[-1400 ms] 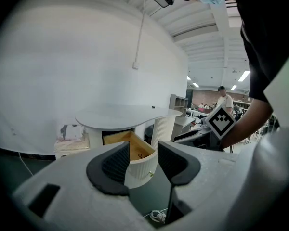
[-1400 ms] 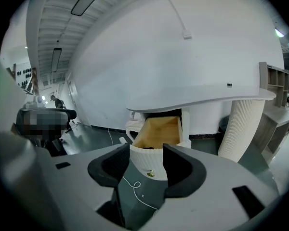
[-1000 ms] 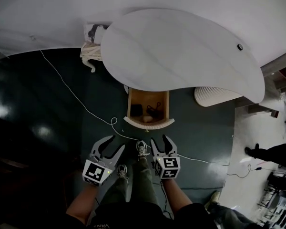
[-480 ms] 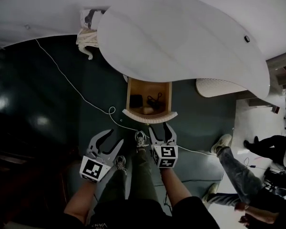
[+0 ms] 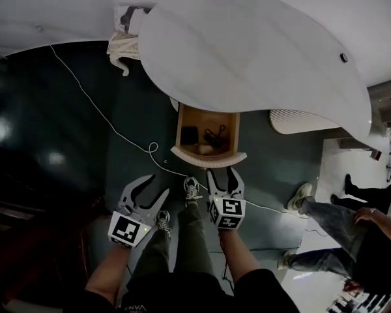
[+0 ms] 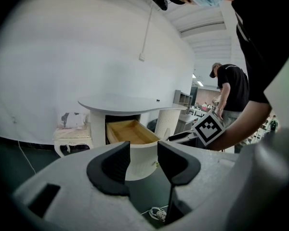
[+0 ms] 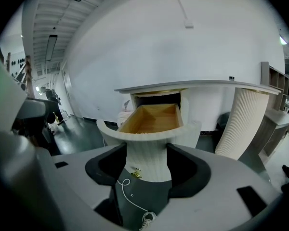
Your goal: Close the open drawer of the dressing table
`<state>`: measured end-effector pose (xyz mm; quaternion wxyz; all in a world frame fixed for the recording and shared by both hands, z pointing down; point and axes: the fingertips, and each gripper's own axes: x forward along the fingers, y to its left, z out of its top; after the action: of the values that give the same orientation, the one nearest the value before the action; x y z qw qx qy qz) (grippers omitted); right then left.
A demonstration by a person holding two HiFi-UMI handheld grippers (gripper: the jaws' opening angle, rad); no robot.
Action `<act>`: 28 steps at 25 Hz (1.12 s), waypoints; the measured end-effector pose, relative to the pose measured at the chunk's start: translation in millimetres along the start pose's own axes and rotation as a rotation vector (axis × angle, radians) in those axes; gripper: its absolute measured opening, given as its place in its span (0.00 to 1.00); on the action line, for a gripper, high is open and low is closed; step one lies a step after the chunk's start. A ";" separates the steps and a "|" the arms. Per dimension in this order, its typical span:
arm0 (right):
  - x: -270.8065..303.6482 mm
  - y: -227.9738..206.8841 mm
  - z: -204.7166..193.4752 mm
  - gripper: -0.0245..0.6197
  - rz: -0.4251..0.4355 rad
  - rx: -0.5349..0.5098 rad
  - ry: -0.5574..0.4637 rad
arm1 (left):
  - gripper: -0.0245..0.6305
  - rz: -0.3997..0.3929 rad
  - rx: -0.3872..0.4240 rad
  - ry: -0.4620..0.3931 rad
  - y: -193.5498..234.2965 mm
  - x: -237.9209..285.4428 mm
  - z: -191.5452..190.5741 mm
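Note:
The white dressing table point(image 5: 260, 51) has its wooden drawer point(image 5: 207, 134) pulled out, with a curved white front point(image 5: 208, 156) and small dark items inside. My right gripper point(image 5: 221, 172) is just short of that front, apart from it. Its jaws have just been opening and stand open with nothing held. In the right gripper view the drawer front point(image 7: 147, 148) with a small brass knob point(image 7: 136, 173) lies straight ahead of the gripper point(image 7: 147, 170). My left gripper point(image 5: 155, 186) hangs open to the left, farther back. The left gripper view shows that gripper point(image 6: 143, 160) open, the drawer point(image 6: 130, 131) beyond.
A white cable point(image 5: 104, 119) runs across the dark floor to the drawer's left. An ornate white stool point(image 5: 125, 44) stands at the table's left end and a ribbed pedestal point(image 5: 300, 121) at the right. Another person point(image 5: 339, 220) stands on the right. My shoes point(image 5: 193, 189) are between the grippers.
Both grippers have sunk a little and the right one has come closer to the drawer front, its jaws wider. A person has walked in at the right.

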<state>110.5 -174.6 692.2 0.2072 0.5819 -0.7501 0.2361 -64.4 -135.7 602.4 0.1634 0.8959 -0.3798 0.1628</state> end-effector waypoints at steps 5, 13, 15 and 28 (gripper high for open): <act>9.7 -3.2 8.4 0.44 -0.001 -0.013 -0.005 | 0.31 0.004 -0.006 0.006 1.4 -1.4 -3.2; 33.0 -11.4 25.6 0.44 0.002 -0.040 -0.027 | 0.31 0.015 -0.023 0.007 4.3 5.9 -6.6; 39.0 -13.6 30.5 0.44 0.003 -0.049 -0.032 | 0.31 0.016 -0.027 0.007 4.4 7.8 -7.1; 84.3 -27.6 69.9 0.44 -0.016 -0.092 -0.068 | 0.31 0.027 -0.033 0.009 21.6 21.6 -1.7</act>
<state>114.8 -287.4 688.6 0.2100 0.5854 -0.7622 0.1796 -66.3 -162.8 616.6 0.1778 0.8871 -0.3937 0.1625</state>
